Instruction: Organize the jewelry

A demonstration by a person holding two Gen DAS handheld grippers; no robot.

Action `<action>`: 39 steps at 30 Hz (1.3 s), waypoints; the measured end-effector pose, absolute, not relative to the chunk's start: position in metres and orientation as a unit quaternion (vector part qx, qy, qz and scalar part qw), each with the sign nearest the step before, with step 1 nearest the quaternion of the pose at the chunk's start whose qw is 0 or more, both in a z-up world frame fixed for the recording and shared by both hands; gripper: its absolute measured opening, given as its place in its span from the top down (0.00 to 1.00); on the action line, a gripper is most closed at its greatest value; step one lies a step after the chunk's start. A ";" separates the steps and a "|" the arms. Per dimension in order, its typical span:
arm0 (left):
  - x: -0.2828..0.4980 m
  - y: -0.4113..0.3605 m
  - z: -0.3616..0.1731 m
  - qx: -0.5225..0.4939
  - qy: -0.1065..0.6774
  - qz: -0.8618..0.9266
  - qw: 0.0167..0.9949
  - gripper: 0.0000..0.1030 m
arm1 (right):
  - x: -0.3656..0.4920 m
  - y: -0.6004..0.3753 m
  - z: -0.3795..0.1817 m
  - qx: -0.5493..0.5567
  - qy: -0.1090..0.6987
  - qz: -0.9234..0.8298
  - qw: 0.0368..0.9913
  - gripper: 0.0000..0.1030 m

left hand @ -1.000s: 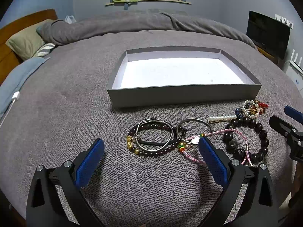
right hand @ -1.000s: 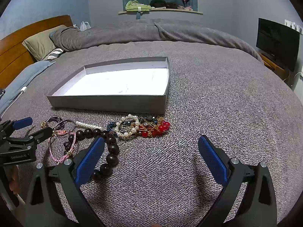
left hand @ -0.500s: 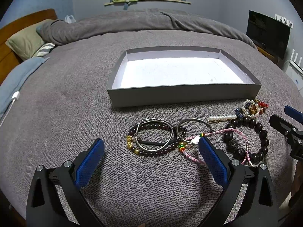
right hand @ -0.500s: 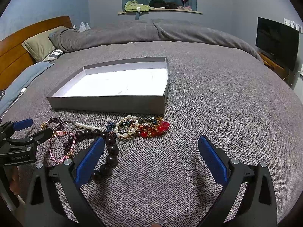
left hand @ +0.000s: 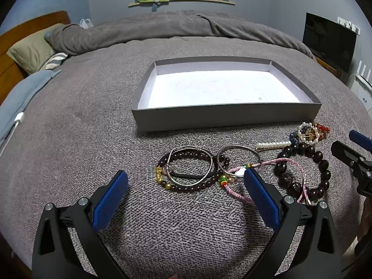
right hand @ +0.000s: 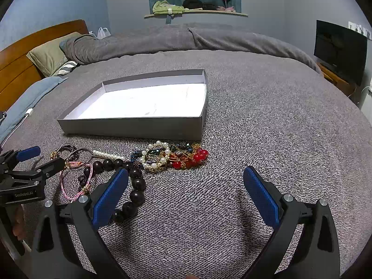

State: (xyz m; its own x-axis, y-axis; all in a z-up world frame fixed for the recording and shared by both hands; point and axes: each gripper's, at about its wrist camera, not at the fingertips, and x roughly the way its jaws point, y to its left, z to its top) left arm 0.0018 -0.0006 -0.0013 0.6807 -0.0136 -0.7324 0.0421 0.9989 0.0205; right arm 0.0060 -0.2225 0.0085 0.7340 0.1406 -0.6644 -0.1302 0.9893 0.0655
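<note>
— Left gripper (left hand: 184, 181)? Spread wide, holding nothing; bangles (left hand: 190, 166) just ahead, grey tray (left hand: 223, 117) beyond.
— Right gripper (right hand: 186, 179)? Equally wide, empty. Showed red beads (right hand: 198, 157) ahead-left, barely glimpsed from left.

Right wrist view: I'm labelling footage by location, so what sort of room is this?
A bedroom, most likely: a wide bed with a grey blanket, a pillow against a wooden headboard.

Dim, cool room light; the white floor of the tray (left hand: 220, 88) glared brightly in both views. Soft shadows only. Fisheye bent the edges, corners went black; focus stayed sharp.
</note>
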 end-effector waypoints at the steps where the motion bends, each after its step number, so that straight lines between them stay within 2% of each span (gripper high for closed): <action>1: 0.002 -0.001 -0.001 0.018 0.399 -0.015 0.917 0.04 | 0.006 -0.223 0.009 0.007 0.357 0.073 0.931 0.05; 39: 0.005 0.005 0.002 0.033 0.391 -0.015 0.920 0.04 | -0.006 -0.208 0.011 -0.007 0.352 0.110 0.930 0.05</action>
